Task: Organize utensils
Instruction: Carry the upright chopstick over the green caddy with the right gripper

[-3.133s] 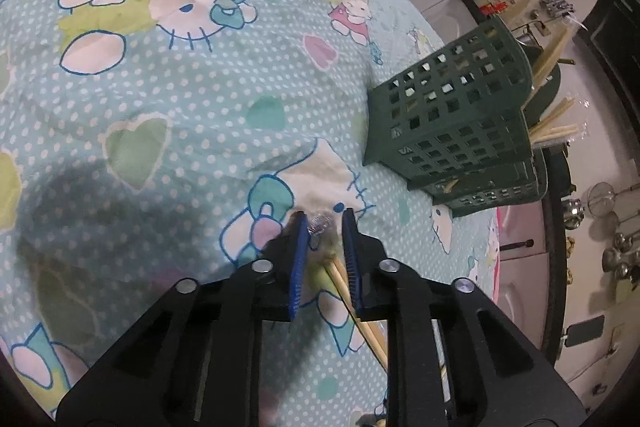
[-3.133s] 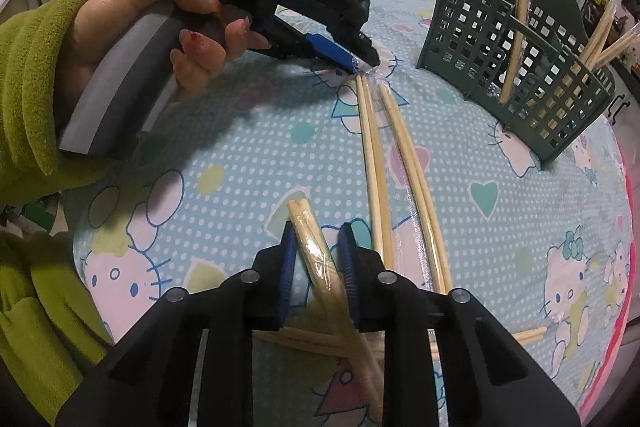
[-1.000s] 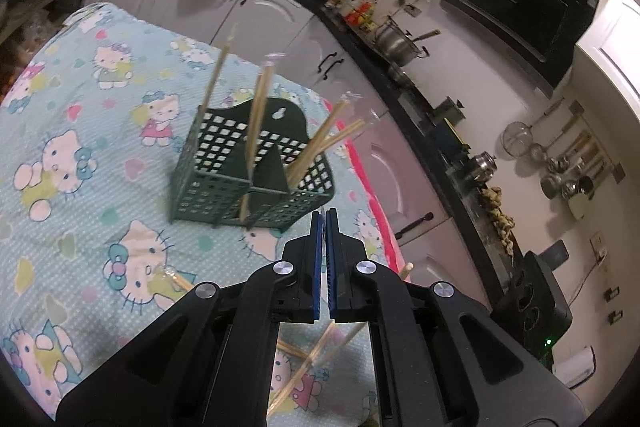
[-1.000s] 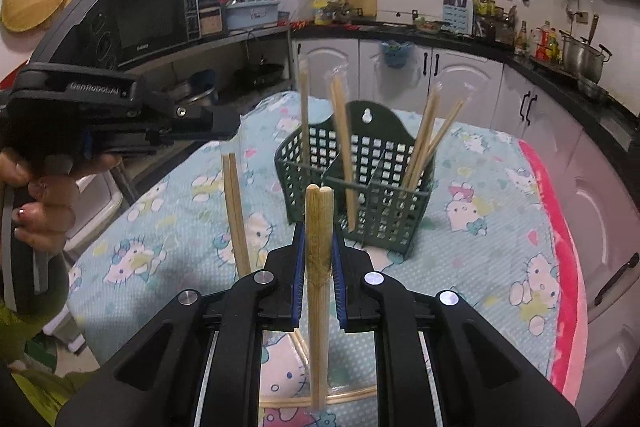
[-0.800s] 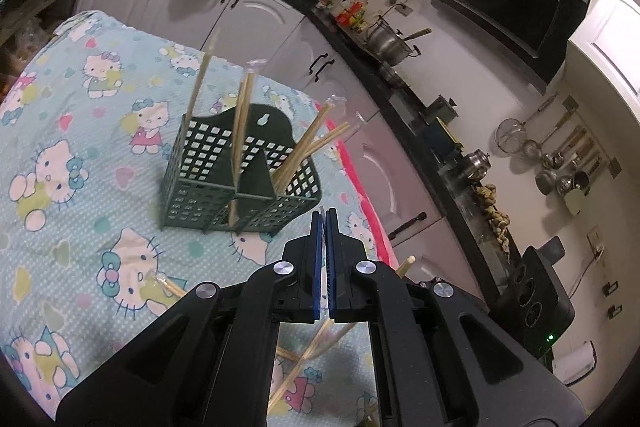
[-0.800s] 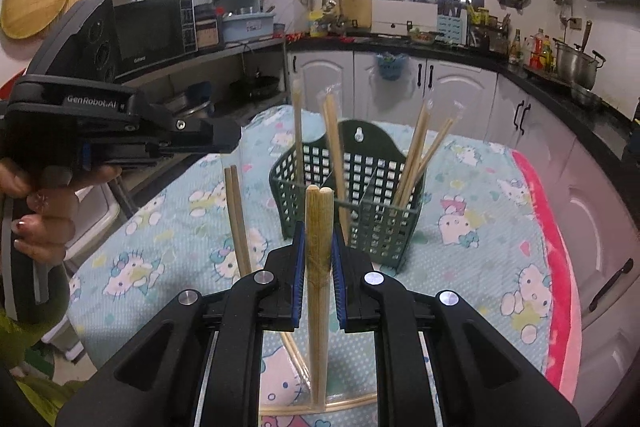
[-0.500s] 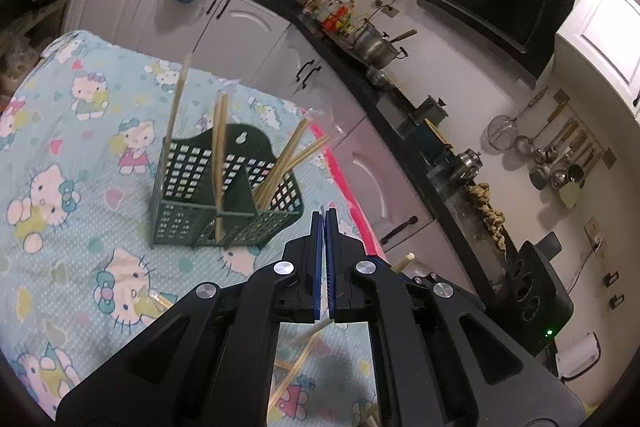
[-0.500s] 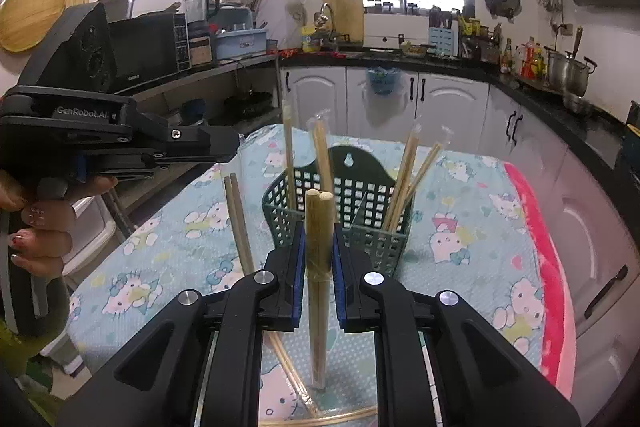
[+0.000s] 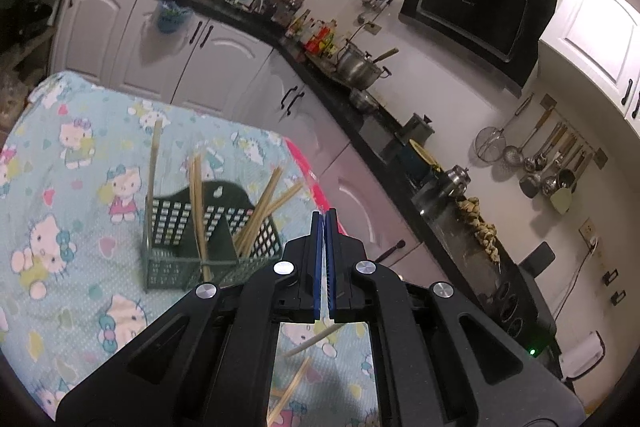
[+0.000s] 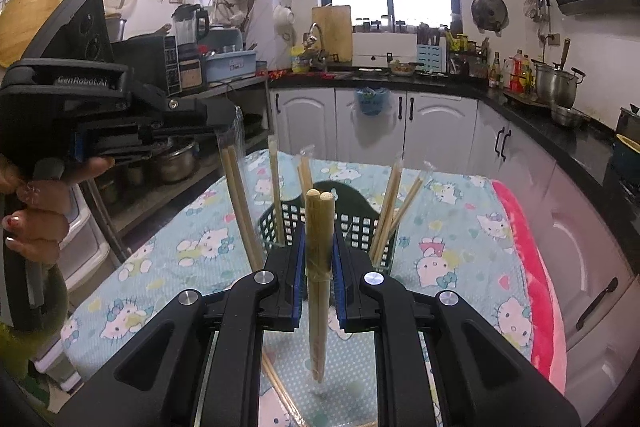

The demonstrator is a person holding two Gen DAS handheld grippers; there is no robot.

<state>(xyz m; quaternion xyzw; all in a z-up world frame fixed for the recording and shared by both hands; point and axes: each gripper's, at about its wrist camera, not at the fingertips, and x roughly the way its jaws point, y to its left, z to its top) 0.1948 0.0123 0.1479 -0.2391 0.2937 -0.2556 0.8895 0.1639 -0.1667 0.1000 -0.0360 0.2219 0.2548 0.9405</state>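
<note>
from my right wrist camera, my right gripper (image 10: 316, 259) is pinching a wrapped pair of chopsticks (image 10: 318, 267) between its blue pads, the pair standing upright with its rounded tops above the fingers and its lower end hanging free over the table. my left gripper (image 10: 228, 119) shows at the left of that view, held by a hand (image 10: 36, 211) with painted nails. a second pair of chopsticks (image 10: 240, 211) hangs down from its tip in a clear sleeve, tilted a little, just left of the basket.

from the left wrist camera, the left gripper (image 9: 324, 227) has its blue pads pressed together with only a sliver of clear wrapper showing in the seam, so i read it as clamped on that sleeve (the sticks themselves are mostly hidden under the fingers, one end poking out below).

the green basket (image 10: 360, 223) stands on the hello kitty tablecloth (image 10: 452, 227), toward the far side of the table, beyond both grippers. several wrapped chopsticks already stand in it: two pairs near its left side, upright, and two leaning out to the right. in the left view the divider between its compartments is visible, with the leaning sticks in the right part.

more loose chopsticks (image 9: 292, 391) lie on the cloth on the near side, below my fingers. kitchen cabinets (image 10: 404, 131) run along the far wall.
</note>
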